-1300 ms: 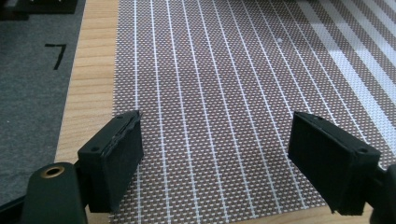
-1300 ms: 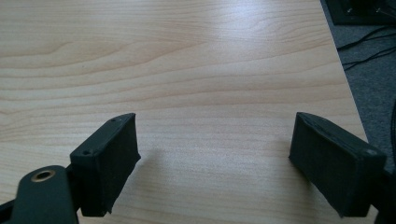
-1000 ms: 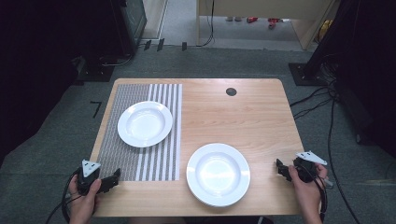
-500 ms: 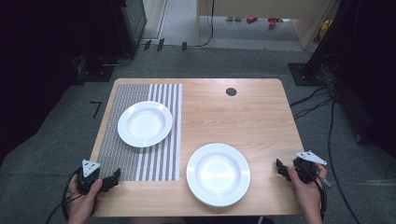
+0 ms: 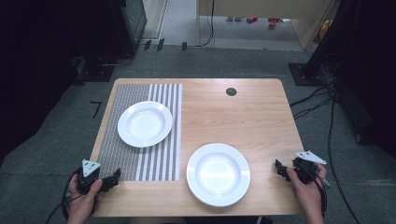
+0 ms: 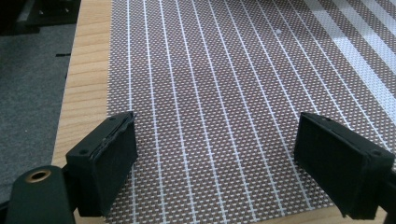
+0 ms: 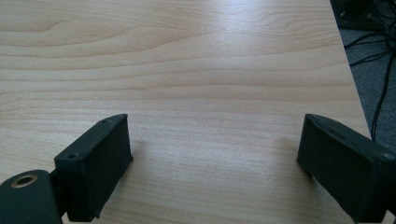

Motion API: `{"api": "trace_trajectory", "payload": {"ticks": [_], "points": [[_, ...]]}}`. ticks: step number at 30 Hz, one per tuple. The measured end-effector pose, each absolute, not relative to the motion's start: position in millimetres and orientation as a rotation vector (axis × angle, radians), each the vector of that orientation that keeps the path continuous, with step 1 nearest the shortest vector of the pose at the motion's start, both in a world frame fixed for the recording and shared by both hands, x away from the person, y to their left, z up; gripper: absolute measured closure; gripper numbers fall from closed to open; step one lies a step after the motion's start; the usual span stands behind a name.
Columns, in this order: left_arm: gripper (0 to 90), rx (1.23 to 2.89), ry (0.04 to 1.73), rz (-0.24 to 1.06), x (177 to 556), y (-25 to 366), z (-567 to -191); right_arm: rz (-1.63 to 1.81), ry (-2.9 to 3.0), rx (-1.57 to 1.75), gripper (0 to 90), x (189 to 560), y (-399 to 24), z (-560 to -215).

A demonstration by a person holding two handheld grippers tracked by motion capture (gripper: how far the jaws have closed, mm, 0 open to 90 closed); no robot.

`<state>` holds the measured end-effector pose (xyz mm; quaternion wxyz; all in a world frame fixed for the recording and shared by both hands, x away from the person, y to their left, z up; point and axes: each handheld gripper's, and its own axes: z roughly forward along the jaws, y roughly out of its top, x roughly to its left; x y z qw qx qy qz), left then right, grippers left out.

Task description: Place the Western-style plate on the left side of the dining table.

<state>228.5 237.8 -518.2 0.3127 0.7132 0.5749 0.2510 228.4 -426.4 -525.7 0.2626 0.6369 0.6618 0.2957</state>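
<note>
One white plate [image 5: 144, 123] rests on a striped woven placemat [image 5: 161, 158] on the left half of the wooden table [image 5: 243, 112]. A second white plate [image 5: 218, 173] sits on bare wood near the front middle. My left gripper [image 5: 113, 178] is held low at the front left corner, open, its jaws spread over the placemat [image 6: 210, 93] with nothing between them. At the front right edge my right gripper [image 5: 279, 168] is open too, jaws wide over bare wood [image 7: 196, 70], a little right of the second plate.
A small dark round hole [image 5: 231, 91] marks the table's far side. Grey carpet surrounds the table, with cables [image 5: 313, 100] on the floor at the right and dark equipment at both sides. The table's right edge [image 7: 348, 60] lies close to my right gripper.
</note>
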Motion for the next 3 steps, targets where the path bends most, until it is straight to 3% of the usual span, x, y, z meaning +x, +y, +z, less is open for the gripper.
{"api": "trace_trajectory", "payload": {"ticks": [3], "points": [[13.2, 1.88, 1.518, 0.664, 228.4, 237.7, -518.2, 0.8, 1.79, 1.723, 9.4, 228.3, -426.5, -525.7]]}}
